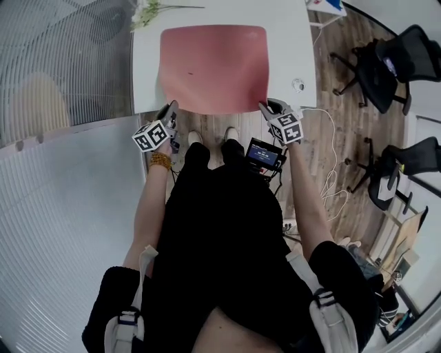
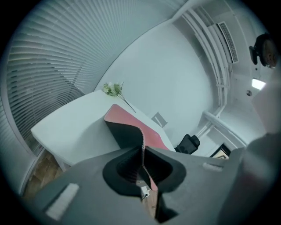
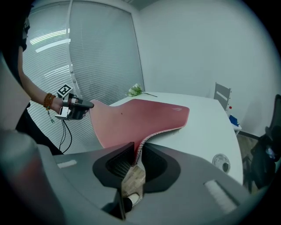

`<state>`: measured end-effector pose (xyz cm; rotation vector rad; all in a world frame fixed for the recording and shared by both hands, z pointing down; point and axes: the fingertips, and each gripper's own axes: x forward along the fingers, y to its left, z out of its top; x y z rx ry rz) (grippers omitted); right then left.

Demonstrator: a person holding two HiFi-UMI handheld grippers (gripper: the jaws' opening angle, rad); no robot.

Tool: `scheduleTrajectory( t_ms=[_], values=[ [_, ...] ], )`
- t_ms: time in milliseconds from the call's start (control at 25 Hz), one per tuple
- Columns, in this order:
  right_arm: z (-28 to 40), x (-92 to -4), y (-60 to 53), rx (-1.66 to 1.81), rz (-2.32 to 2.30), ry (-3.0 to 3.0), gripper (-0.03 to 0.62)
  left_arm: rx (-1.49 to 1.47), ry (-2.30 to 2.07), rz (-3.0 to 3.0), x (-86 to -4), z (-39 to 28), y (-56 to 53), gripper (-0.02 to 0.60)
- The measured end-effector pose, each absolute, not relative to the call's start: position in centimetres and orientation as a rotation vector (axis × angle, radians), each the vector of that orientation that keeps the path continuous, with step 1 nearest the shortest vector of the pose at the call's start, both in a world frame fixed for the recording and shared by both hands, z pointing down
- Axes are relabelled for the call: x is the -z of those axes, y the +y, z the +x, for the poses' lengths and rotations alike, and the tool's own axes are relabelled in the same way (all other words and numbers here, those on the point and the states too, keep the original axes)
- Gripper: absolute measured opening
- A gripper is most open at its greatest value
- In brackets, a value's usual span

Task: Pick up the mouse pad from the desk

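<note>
Both hands are on it: the left gripper (image 1: 168, 112) is clamped on the near corner of the mouse pad (image 1: 213, 65) at its 7 o'clock, and the right gripper (image 1: 269, 107) is clamped on the corner at 5 o'clock. Each gripper view shows the jaws shut with only the pad's thin edge between them. The pad is red on top and black underneath. It lies mostly flat on the white bench (image 1: 286, 41) at 12 o'clock from the person, with its near edge raised and hanging off the bench's near side. The main risk looks like slip, since the bite is shallow and right at the corners, so a quick pull could drag the edge out of one gripper. The pad is floppy and already curls at the left corner, showing its underside. If the hands rise unevenly or drift together, the middle will probably sag and fold, and one corner takes all the weight. The far edge rests on the bench, so pulling back rather than lifting drags it. The flower sprig (image 1: 148, 12) sits at 11 o'clock, just beside the far left corner, and could get swept. The small round object (image 1: 298, 85) at 3 o'clock of the right gripper is near enough to be knocked if that hand swings outward.
</note>
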<state>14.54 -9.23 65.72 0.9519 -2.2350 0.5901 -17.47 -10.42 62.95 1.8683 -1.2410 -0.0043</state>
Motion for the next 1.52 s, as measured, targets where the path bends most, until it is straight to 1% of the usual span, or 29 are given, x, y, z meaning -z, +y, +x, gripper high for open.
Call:
scheduleTrajectory(
  t_ms=[320,800,1000,1520],
  values=[
    [13.5,-62.2,-10.1,-0.433,0.948,-2.275,0.080,-0.124,-1.246,2.043,-59.7,-17.0,-10.6,0.014],
    [13.0,-56.8,-12.8,-0.278,0.977,-2.325,0.071,-0.148,-1.284,2.180,-55.2,-17.7,-11.9,0.014],
    [12.7,-56.0,-14.3,-0.212,0.986,-2.329,0.069,-0.159,-1.296,2.227,-54.6,-17.7,-13.4,0.014],
    [12.7,-50.8,-15.9,-0.092,1.081,-2.364,0.056,-0.235,-1.365,2.347,-49.5,-16.9,-15.0,0.015]
  ],
)
